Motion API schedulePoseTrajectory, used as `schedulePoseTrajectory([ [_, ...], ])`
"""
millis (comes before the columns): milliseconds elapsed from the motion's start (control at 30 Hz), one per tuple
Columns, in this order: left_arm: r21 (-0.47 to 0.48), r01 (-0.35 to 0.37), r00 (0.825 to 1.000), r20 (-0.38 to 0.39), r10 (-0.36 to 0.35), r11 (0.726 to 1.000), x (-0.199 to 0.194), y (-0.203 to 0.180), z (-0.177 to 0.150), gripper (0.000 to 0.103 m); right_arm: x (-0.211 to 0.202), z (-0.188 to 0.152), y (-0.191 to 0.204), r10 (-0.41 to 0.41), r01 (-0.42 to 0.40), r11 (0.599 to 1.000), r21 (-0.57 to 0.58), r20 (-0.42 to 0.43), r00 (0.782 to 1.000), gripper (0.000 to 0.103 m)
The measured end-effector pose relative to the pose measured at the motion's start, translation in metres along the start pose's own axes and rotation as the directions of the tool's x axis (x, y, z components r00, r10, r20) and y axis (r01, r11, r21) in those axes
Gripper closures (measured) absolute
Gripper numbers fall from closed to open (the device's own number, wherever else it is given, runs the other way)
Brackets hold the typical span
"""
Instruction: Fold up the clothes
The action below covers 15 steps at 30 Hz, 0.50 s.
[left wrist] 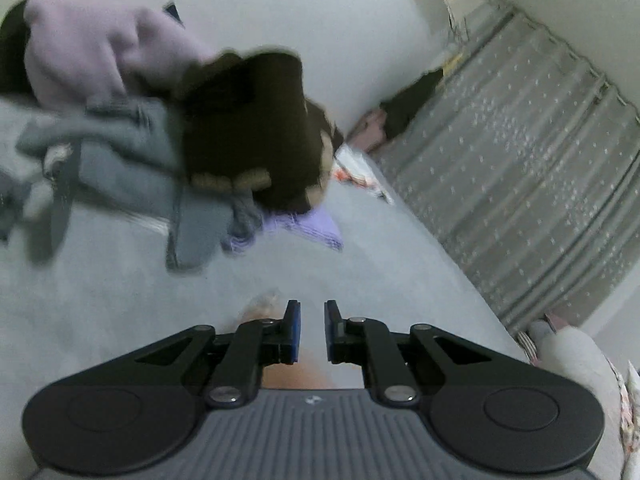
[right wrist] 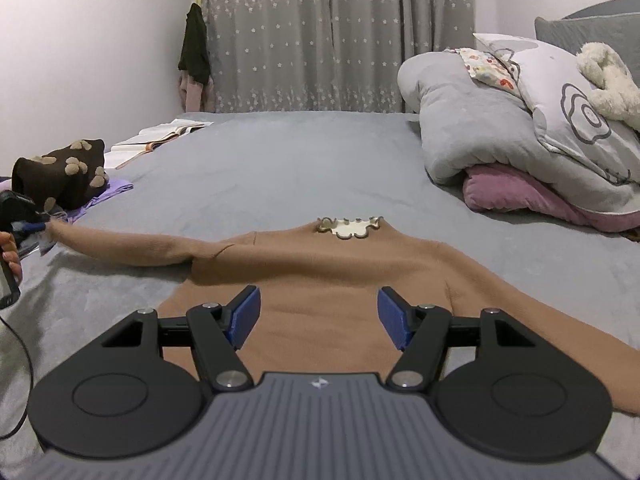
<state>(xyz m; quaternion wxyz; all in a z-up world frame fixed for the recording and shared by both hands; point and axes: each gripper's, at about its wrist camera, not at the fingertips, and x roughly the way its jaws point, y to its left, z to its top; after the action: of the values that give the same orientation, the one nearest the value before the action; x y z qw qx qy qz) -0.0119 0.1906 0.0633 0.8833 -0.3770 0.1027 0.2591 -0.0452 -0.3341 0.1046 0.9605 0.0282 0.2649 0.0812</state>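
Right wrist: one tan sweater (right wrist: 320, 280).

2 wrist views low over bed (right wrist: 280, 152)

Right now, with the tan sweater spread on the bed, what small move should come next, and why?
Probably the left fingers should carry the sleeve inward and lay it across the body of the sweater. They seem to pinch the sleeve's end, it is stretched straight out to the side, and the right fingers hang open above the body, holding nothing.
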Motion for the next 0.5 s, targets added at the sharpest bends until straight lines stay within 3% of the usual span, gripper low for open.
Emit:
schedulePoseTrajectory([
  [100, 0.041, 0.038, 0.999, -0.027, -0.037, 0.998, -0.003, -0.007, 0.012, 0.091, 0.003, -0.001, 0.004, -0.004, 0.004, 1.0, 0.0, -0.003, 1.0, 0.036],
  [167, 0.161, 0.11, 0.989, -0.114, -0.093, 0.981, 0.0, -0.028, 0.01, 0.083, 0.006, -0.001, 0.005, -0.004, 0.004, 1.0, 0.0, -0.009, 1.0, 0.036],
  [200, 0.211, 0.144, 0.981, -0.16, -0.111, 0.967, 0.003, -0.038, 0.006, 0.068, 0.008, -0.001, 0.006, -0.002, 0.002, 1.0, -0.001, -0.013, 1.0, 0.036],
  [233, 0.317, 0.216, 0.956, -0.262, -0.133, 0.924, 0.008, -0.058, -0.004, 0.05, 0.01, -0.001, 0.007, 0.0, 0.0, 1.0, -0.003, -0.018, 1.0, 0.036],
  [267, 0.424, 0.288, 0.925, -0.356, -0.134, 0.859, 0.012, -0.079, -0.02, 0.042, 0.012, -0.001, 0.008, 0.003, -0.003, 1.0, -0.004, -0.022, 1.0, 0.036],
  [300, 0.499, 0.33, 0.907, -0.402, -0.123, 0.801, 0.015, -0.094, -0.033, 0.037, 0.014, -0.002, 0.01, 0.004, -0.004, 1.0, -0.01, -0.026, 1.0, 0.036],
  [367, 0.624, 0.408, 0.877, -0.471, -0.095, 0.667, 0.021, -0.123, -0.06, 0.037, 0.018, -0.003, 0.014, 0.006, -0.007, 1.0, -0.023, -0.035, 0.999, 0.036],
  [400, 0.653, 0.426, 0.87, -0.485, -0.086, 0.626, 0.024, -0.13, -0.067, 0.036, 0.02, -0.003, 0.016, 0.007, -0.008, 1.0, -0.03, -0.04, 0.999, 0.036],
  [433, 0.699, 0.45, 0.862, -0.503, -0.065, 0.556, 0.03, -0.141, -0.078, 0.036, 0.021, -0.005, 0.02, 0.007, -0.009, 0.999, -0.034, -0.044, 0.999, 0.036],
  [500, 0.75, 0.467, 0.851, -0.526, -0.006, 0.468, 0.048, -0.155, -0.094, 0.036, 0.024, -0.006, 0.021, 0.006, -0.008, 0.999, -0.04, -0.053, 0.999, 0.036],
])
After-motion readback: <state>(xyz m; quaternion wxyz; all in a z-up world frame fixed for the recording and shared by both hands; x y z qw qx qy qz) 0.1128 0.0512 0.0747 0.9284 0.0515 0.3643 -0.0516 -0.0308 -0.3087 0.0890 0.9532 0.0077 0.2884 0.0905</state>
